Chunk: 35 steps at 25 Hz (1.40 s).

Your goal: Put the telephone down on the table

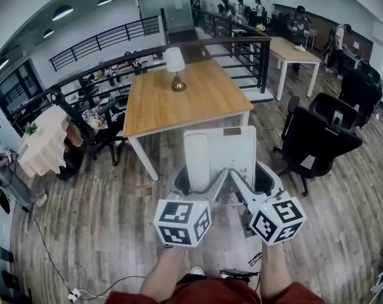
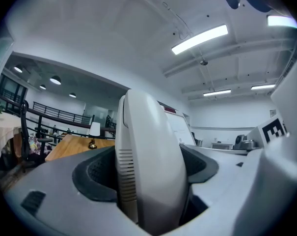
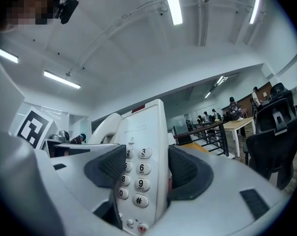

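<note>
Our left gripper (image 2: 148,173) has its dark pads pressed against both sides of the white handset (image 2: 148,146), which stands on end between them. Our right gripper (image 3: 146,176) is clamped the same way on the telephone (image 3: 146,141) itself, one pad on the keypad face and the other behind it. From the head view, both grippers, left (image 1: 197,181) and right (image 1: 249,181), point level and carry the telephone (image 1: 232,151) between them, with the handset (image 1: 196,160) lying along its left side.

We judge that we are in the carrying step. The telephone is in the air over the wood floor, short of the near edge of the wooden table (image 1: 178,103), and nothing has been set down yet. The next move calls for bringing both grippers forward together over that near edge, lowering until the base sits flat on the top, and only then letting the pads part. The two grips must travel as one, or the handset could slip from its cradle.

The near half of the wooden table is bare. A lamp (image 1: 175,65) with a pale shade stands towards its far end, well apart from where we would land. A black office chair (image 1: 318,135) sits to the right of the table, and another dark chair (image 1: 90,125) at its left. Neither blocks the straight path. A black railing (image 1: 242,49) runs behind the table. A cable (image 1: 52,258) trails on the floor on our side of the table, off to the left.
</note>
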Each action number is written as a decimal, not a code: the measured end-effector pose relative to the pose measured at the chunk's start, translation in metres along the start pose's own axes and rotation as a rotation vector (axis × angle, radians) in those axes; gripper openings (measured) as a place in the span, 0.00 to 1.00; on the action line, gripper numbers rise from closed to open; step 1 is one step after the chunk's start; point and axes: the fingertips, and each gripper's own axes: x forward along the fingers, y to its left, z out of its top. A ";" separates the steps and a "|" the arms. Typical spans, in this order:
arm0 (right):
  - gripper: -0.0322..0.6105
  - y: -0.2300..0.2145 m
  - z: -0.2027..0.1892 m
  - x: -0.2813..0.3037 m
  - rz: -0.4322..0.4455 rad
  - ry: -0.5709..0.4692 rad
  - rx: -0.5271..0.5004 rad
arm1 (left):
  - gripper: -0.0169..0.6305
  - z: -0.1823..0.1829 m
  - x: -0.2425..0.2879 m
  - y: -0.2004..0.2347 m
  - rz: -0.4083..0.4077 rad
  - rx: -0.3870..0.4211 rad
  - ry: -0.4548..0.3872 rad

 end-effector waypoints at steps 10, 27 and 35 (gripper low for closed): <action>0.47 -0.029 0.002 -0.019 0.046 -0.003 0.015 | 0.64 -0.007 0.012 -0.031 0.047 0.017 -0.005; 0.47 -0.058 -0.005 0.024 0.054 0.019 0.008 | 0.64 -0.012 0.057 -0.006 0.056 -0.005 -0.006; 0.47 -0.059 -0.015 0.093 0.050 0.045 0.002 | 0.64 -0.008 0.091 0.054 0.056 -0.033 0.001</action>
